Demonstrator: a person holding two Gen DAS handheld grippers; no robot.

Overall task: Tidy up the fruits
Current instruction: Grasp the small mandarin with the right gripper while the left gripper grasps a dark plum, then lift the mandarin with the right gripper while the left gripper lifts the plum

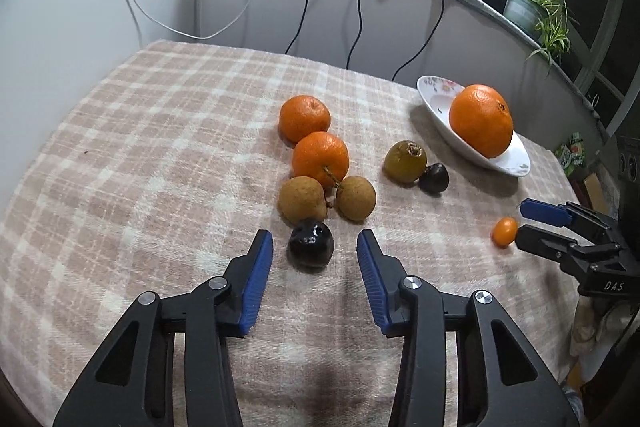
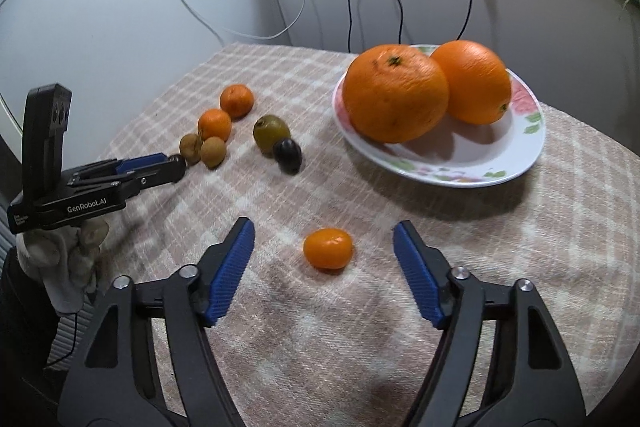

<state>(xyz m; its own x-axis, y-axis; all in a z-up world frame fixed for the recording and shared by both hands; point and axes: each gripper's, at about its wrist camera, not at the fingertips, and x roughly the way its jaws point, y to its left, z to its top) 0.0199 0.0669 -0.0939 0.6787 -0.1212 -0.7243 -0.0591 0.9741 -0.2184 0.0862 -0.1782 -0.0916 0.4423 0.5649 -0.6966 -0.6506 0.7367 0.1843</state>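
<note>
Left claw: the left gripper [image 1: 316, 247] is hovering low over the checked beige tablecloth [image 1: 160, 147], jaws spread and pinching nothing, with the glossy dark round fruit [image 1: 311, 243] sitting between the blue pads but not touched.
Right claw: the right gripper [image 2: 324, 247] is also spread and holding nothing — the small orange kumquat [image 2: 328, 248] is lying just beyond its tips, clear of both pads.
Where the fruit is: two big oranges [image 2: 396, 93] are resting together on the white flowered plate [image 2: 480, 163] toward the cloth's far right corner; the kumquat is lying near the right edge, in front of that plate.
Middle cluster: two small tangerines [image 1: 320, 157], two brown rough-skinned longans [image 1: 302, 199], an olive-green round fruit [image 1: 404, 161] and a second dark fruit [image 1: 433, 178] touching it are sitting loose around the centre.
Progress: I am judging this as early — only the oranges are plated.
Risk, left: the dark fruit is lying right against the nearer longan, so a closing pad may be nudging that neighbour and rolling the cluster apart.
Risk, right: the kumquat is smooth, small and sitting ahead of the tips; closing before reaching further could squirt it forward toward the plate or the cloth's edge.
Risk, shared: both tools are working close together, so a crossing path could be knocking them.
</note>
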